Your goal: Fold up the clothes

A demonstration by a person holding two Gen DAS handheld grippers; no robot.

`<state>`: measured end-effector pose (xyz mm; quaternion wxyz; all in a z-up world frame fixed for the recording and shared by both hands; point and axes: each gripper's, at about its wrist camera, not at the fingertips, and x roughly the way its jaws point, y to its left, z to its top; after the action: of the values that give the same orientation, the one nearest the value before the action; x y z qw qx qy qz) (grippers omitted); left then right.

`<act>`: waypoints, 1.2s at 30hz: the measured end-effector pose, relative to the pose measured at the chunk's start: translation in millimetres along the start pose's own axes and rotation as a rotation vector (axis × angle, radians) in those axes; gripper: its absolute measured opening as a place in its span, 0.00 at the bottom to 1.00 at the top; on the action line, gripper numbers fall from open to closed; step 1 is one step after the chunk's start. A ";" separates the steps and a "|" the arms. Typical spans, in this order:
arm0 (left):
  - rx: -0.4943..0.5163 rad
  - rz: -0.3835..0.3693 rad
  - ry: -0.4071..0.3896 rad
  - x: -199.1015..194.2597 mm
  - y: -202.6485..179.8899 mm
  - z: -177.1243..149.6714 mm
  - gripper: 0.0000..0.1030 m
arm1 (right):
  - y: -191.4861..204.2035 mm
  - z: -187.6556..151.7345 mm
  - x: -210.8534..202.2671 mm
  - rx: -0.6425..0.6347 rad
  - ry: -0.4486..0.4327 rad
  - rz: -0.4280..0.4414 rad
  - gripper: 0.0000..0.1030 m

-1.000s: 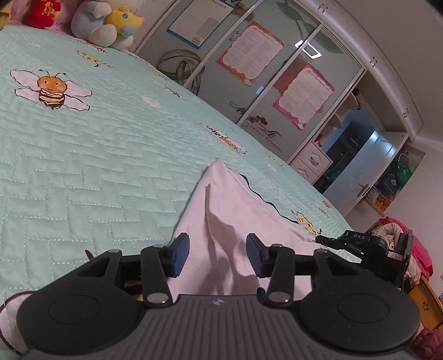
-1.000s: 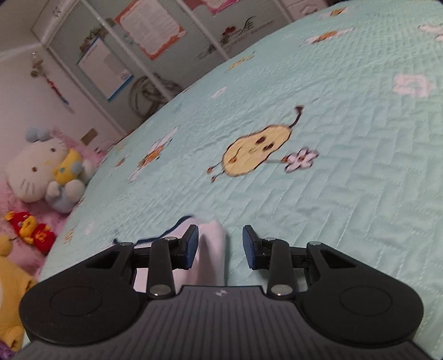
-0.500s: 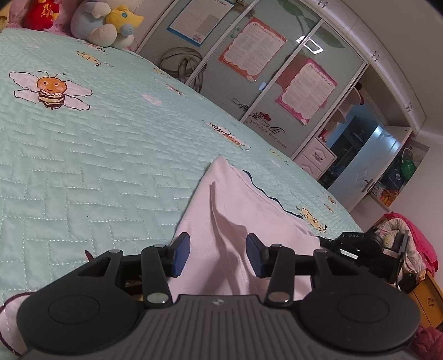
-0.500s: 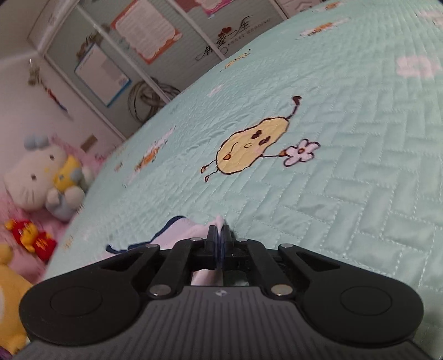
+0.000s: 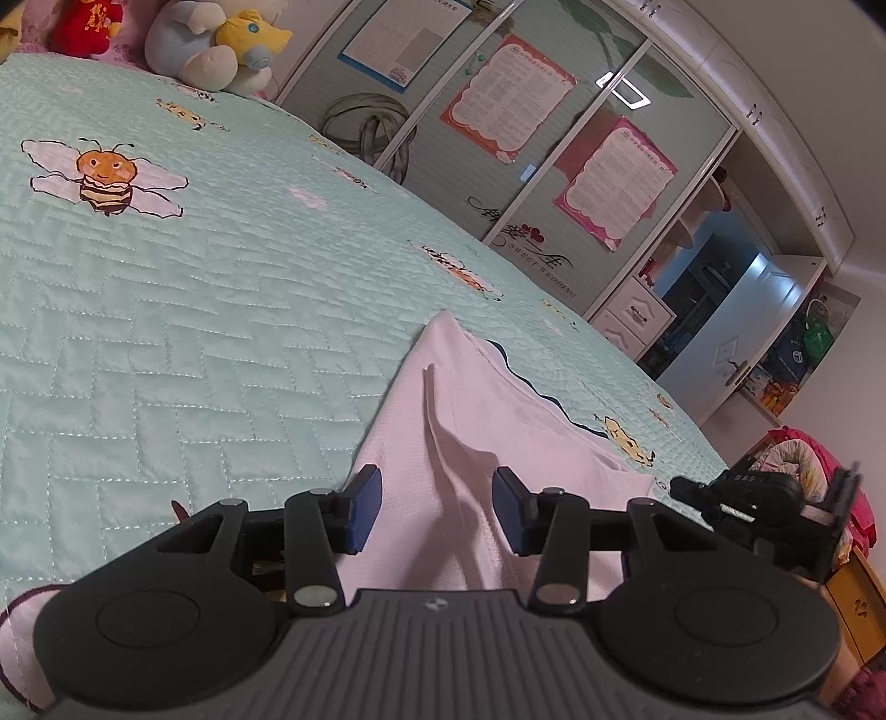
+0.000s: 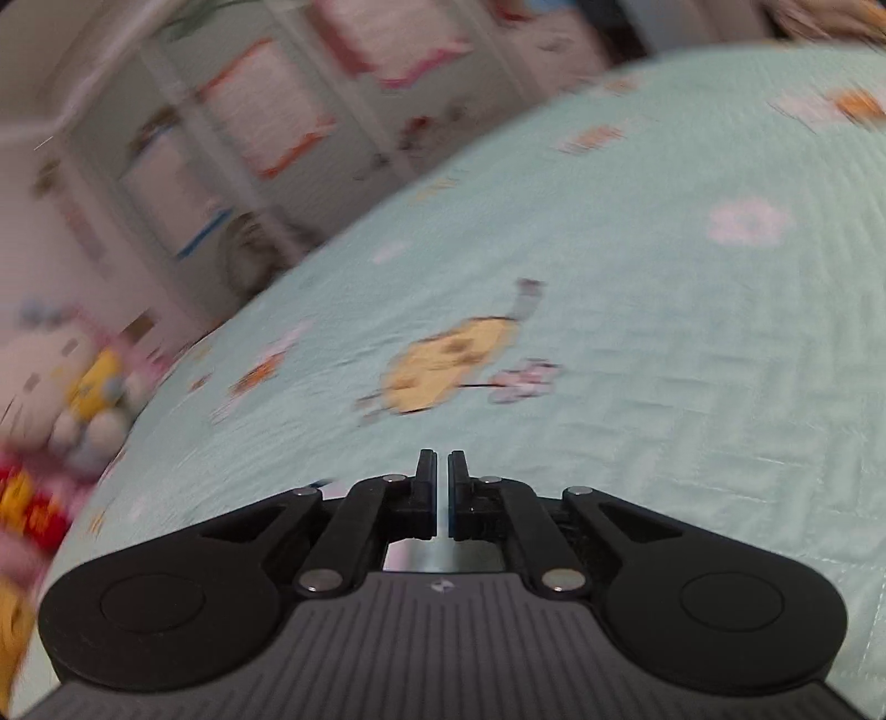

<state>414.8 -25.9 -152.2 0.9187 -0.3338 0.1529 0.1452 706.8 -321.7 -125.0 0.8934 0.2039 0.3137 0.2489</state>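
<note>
Left tongs (image 5: 437, 512) spread wide, blue pads either side of a raised crease in the pale pink garment (image 5: 470, 410), gripping nothing. Garment lying flat on the mint quilted bed (image 5: 166, 343), running from the tongs toward 1 o'clock, dark-trimmed edge on its right. Right tongs (image 6: 442, 493) pinched nearly together; whether on cloth, cannot tell. Blurred right view. Plush toys (image 5: 216, 44) at 11 o'clock.

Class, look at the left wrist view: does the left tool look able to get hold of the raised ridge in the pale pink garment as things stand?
Probably yes. The left tool is open, and the garment ridge runs up between its fingers with nothing across it.
</note>
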 end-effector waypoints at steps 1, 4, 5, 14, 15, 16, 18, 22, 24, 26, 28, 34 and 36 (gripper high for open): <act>0.001 0.001 0.000 0.0 0.0 -0.1 0.46 | 6.9 -2.3 1.3 -0.024 0.031 0.029 0.03; 0.002 0.002 0.000 -0.3 0.4 0.0 0.46 | 16.2 -9.4 16.6 -0.075 0.125 0.024 0.01; 0.002 0.002 0.000 -0.3 0.3 0.0 0.46 | 14.6 -9.5 19.2 -0.071 0.127 0.004 0.00; -0.010 -0.005 0.001 0.5 4.8 -0.2 0.46 | 9.7 -10.8 -27.3 -0.021 0.034 0.018 0.14; -0.010 -0.005 0.002 0.8 4.4 0.1 0.46 | 11.9 -15.5 -42.1 -0.025 0.036 0.019 0.16; -0.011 -0.005 0.003 1.1 4.0 0.4 0.46 | 13.9 -21.1 -57.8 -0.026 0.039 0.019 0.16; -0.012 -0.005 0.005 1.5 3.9 0.8 0.46 | 16.1 -38.6 -99.0 -0.023 0.043 0.029 0.17; -0.024 -0.004 0.009 2.3 5.5 1.6 0.45 | 26.2 -85.7 -192.6 -0.041 0.045 0.037 0.22; -0.027 -0.001 0.013 2.7 5.6 2.2 0.45 | 31.1 -112.4 -242.8 -0.062 0.044 0.021 0.22; -0.017 0.005 0.022 3.5 3.1 2.8 0.46 | 35.3 -139.4 -291.0 -0.099 0.035 -0.019 0.28; 0.021 0.016 0.050 5.1 -2.7 5.1 0.49 | 36.2 -164.3 -334.1 -0.129 0.025 -0.077 0.37; 0.154 0.076 0.153 -29.5 -15.4 19.7 0.48 | 16.6 -221.0 -412.4 -0.089 0.060 -0.178 0.42; 0.116 0.071 0.149 -55.5 -10.2 26.6 0.48 | 8.7 -238.0 -425.9 -0.076 0.081 -0.203 0.43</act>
<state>372.9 -25.1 -106.0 0.9169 -0.2842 0.2408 0.1435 257.2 -509.2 -96.4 0.9076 0.1270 0.3588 0.1769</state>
